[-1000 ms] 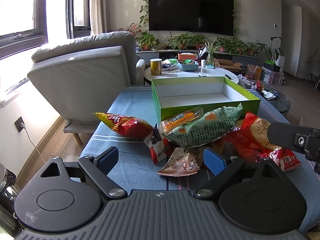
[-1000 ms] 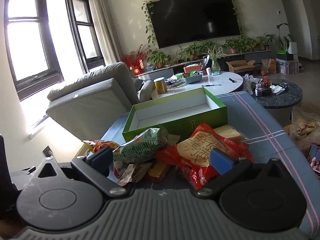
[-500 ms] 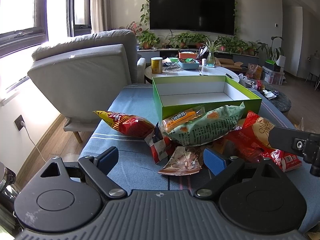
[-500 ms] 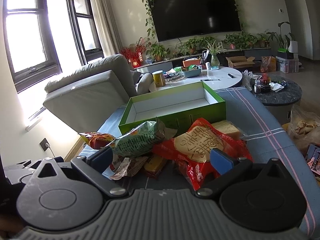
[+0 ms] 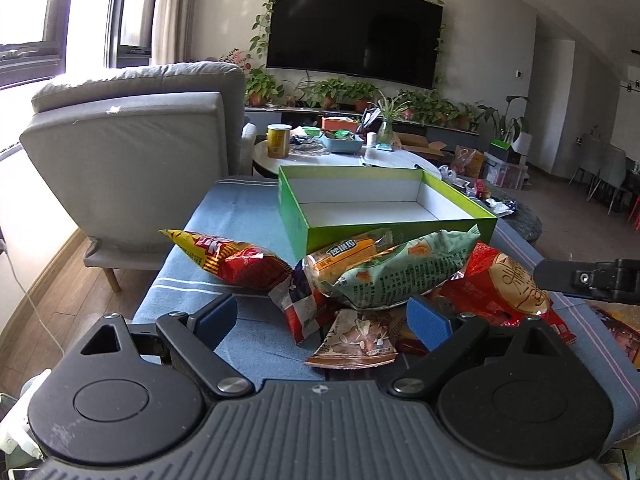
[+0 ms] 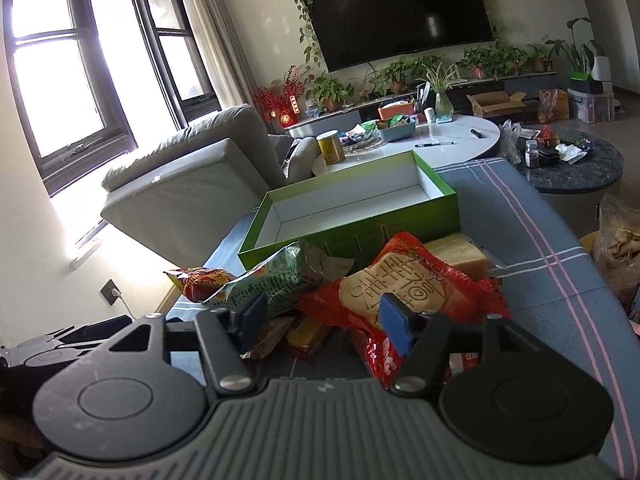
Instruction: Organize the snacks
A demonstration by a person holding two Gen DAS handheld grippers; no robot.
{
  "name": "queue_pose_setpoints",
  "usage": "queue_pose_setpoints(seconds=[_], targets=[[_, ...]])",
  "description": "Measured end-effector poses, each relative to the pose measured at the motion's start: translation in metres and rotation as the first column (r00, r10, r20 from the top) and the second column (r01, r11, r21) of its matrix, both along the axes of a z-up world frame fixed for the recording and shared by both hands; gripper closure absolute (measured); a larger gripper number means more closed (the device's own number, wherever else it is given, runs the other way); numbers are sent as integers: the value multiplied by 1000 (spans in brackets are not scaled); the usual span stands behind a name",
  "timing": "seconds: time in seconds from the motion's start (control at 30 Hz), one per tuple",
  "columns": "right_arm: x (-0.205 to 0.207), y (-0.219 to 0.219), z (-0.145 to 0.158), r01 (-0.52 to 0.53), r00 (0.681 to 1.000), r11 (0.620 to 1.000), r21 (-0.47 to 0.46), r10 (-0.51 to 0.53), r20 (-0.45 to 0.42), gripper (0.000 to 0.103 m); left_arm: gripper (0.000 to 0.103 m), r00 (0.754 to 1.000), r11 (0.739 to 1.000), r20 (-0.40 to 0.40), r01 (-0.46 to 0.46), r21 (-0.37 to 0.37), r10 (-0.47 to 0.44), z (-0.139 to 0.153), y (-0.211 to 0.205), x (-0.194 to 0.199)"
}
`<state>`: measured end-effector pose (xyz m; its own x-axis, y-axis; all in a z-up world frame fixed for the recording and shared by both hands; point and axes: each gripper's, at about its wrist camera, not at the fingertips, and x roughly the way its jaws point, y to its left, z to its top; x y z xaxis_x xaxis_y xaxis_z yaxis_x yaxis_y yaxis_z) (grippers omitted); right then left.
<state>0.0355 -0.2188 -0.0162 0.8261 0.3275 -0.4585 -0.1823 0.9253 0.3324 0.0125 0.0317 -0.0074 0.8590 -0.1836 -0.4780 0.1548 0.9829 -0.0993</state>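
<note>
A pile of snack packets lies on the blue-clothed table in front of an empty green box [image 5: 384,216] [image 6: 352,216]. In it are a red and yellow chip bag [image 5: 228,258], a pale green bag [image 5: 404,272] [image 6: 276,280], an orange wrapped bar [image 5: 344,254], a brown packet [image 5: 360,340] and a big red bag [image 5: 500,292] [image 6: 404,292]. My left gripper [image 5: 322,318] is open just short of the pile, over the brown packet. My right gripper [image 6: 324,316] is open at the near edge of the big red bag, nothing pinched. A yellow block [image 6: 460,254] lies behind that bag.
A grey armchair [image 5: 132,152] stands left of the table. Beyond the box is a white round table [image 6: 448,140] with a yellow can and a bowl. A dark round side table [image 6: 576,164] sits at the right, and a bag of goods [image 6: 620,248] lies beside the table's right edge.
Both grippers have edged toward the pile and swung slightly, so the packets and box look a little larger. No packet has moved and both jaws stay wide.
</note>
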Motion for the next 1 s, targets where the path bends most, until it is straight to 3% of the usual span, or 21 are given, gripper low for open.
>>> queue_pose_setpoints(seconds=[0.17, 0.3, 0.5, 0.87, 1.0], targets=[[29, 10, 5, -64, 998, 998, 2, 64, -21, 25, 15, 998, 996, -34, 54, -71, -57, 3, -1, 25], [64, 19, 17, -83, 995, 996, 14, 83, -55, 25, 16, 998, 995, -58, 31, -95, -37, 9, -2, 48], [113, 33, 10, -55, 981, 998, 8, 56, -184, 26, 29, 987, 996, -163, -8, -94, -7, -8, -4, 82], [64, 43, -15, -137, 963, 990, -31, 126, -237, 28, 30, 965, 978, -237, 62, -199, -110, -28, 12, 52], [43, 48, -26, -178, 951, 984, -20, 167, -262, 28, 30, 964, 975, -226, 97, -201, -143, -24, 16, 32]])
